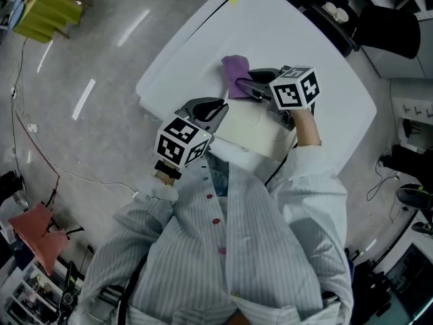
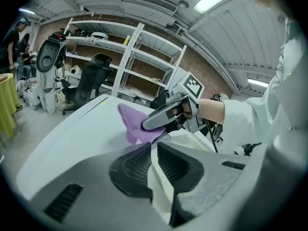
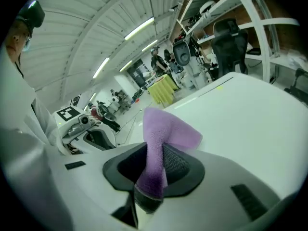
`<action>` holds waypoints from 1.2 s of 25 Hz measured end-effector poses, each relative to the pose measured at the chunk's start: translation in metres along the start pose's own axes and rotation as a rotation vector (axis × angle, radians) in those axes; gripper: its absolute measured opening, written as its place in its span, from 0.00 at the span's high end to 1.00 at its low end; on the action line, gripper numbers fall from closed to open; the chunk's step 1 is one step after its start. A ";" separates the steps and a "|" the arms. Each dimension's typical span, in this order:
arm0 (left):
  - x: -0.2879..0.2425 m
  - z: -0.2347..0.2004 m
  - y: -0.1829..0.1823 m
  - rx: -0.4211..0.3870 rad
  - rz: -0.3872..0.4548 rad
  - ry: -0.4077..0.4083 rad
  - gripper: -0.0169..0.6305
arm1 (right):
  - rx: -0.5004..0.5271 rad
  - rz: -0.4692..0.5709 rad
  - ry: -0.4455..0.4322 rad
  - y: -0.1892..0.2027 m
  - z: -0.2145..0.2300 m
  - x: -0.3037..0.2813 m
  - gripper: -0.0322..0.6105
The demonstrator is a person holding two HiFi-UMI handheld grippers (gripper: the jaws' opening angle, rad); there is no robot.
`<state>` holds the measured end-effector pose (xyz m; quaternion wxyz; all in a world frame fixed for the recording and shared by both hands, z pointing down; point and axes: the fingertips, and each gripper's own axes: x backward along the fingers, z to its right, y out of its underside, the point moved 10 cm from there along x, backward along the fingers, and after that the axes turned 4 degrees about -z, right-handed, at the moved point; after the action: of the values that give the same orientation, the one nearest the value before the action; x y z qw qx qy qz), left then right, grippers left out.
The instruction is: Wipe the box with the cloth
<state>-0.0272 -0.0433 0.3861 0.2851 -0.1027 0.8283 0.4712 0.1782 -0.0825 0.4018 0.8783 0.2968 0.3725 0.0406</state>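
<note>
A white box (image 1: 252, 131) lies on the white table (image 1: 291, 39), close in front of me. My left gripper (image 1: 215, 111) grips the box's left edge; in the left gripper view a white panel of the box (image 2: 161, 186) sits clamped between the ribbed pads of my left gripper (image 2: 153, 150). My right gripper (image 1: 245, 85) is shut on a purple cloth (image 1: 234, 73) at the box's far edge. In the right gripper view the cloth (image 3: 161, 136) stands pinched upright in my right gripper (image 3: 155, 165), its free end fanned out above the jaws. The left gripper view shows the cloth (image 2: 134, 125) hanging from the right gripper (image 2: 163, 117).
The table's left edge (image 1: 145, 93) drops to a grey floor with a cable (image 1: 40, 154). A yellow-green covered table (image 1: 47, 5) stands far left, a black chair (image 1: 389, 29) far right. Shelving (image 2: 144, 57) and an office chair (image 2: 91, 81) stand beyond the table.
</note>
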 end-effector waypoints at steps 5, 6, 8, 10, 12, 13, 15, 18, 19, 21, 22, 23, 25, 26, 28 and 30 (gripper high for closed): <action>-0.010 -0.005 0.005 0.013 -0.044 -0.019 0.90 | -0.059 -0.115 -0.096 0.001 0.019 -0.025 0.81; -0.012 -0.006 0.006 0.020 -0.051 -0.020 0.89 | -0.079 -0.131 -0.123 0.001 0.023 -0.028 0.81; -0.016 -0.007 0.007 0.029 -0.064 -0.023 0.88 | -0.112 -0.160 -0.166 -0.001 0.030 -0.034 0.81; -0.020 -0.008 0.007 0.031 -0.076 -0.028 0.88 | -0.139 -0.180 -0.195 -0.002 0.035 -0.038 0.81; -0.023 -0.008 0.007 0.031 -0.083 -0.033 0.88 | -0.170 -0.195 -0.216 -0.002 0.039 -0.043 0.81; -0.024 -0.009 0.008 0.035 -0.084 -0.033 0.88 | -0.187 -0.203 -0.223 -0.001 0.042 -0.046 0.81; -0.024 -0.010 0.008 0.051 -0.084 -0.030 0.88 | -0.211 -0.226 -0.229 0.002 0.046 -0.052 0.81; -0.023 -0.011 0.009 0.059 -0.085 -0.028 0.88 | -0.218 -0.256 -0.230 0.002 0.047 -0.057 0.81; -0.022 -0.010 0.009 0.054 -0.087 -0.030 0.88 | -0.217 -0.266 -0.229 0.001 0.046 -0.058 0.81; -0.022 -0.010 0.008 0.048 -0.092 -0.036 0.88 | -0.211 -0.285 -0.227 0.000 0.045 -0.058 0.81; -0.023 -0.009 0.007 0.046 -0.094 -0.038 0.88 | -0.209 -0.293 -0.226 0.000 0.046 -0.057 0.81; -0.024 -0.008 0.007 0.045 -0.094 -0.040 0.88 | -0.208 -0.300 -0.226 0.000 0.047 -0.055 0.81; -0.025 -0.008 0.007 0.041 -0.096 -0.042 0.88 | -0.212 -0.310 -0.224 0.002 0.049 -0.052 0.81; -0.025 -0.008 0.007 0.038 -0.097 -0.043 0.88 | -0.215 -0.314 -0.222 0.004 0.049 -0.051 0.81; -0.021 -0.010 0.008 0.035 -0.100 -0.043 0.88 | -0.219 -0.326 -0.214 0.007 0.048 -0.048 0.81; -0.019 -0.012 0.009 0.032 -0.103 -0.042 0.88 | -0.219 -0.345 -0.208 0.012 0.049 -0.043 0.81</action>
<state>-0.0203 -0.0501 0.4081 0.3279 -0.1310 0.8231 0.4448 0.1819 -0.1094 0.4620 0.9329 0.1342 0.3188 -0.1007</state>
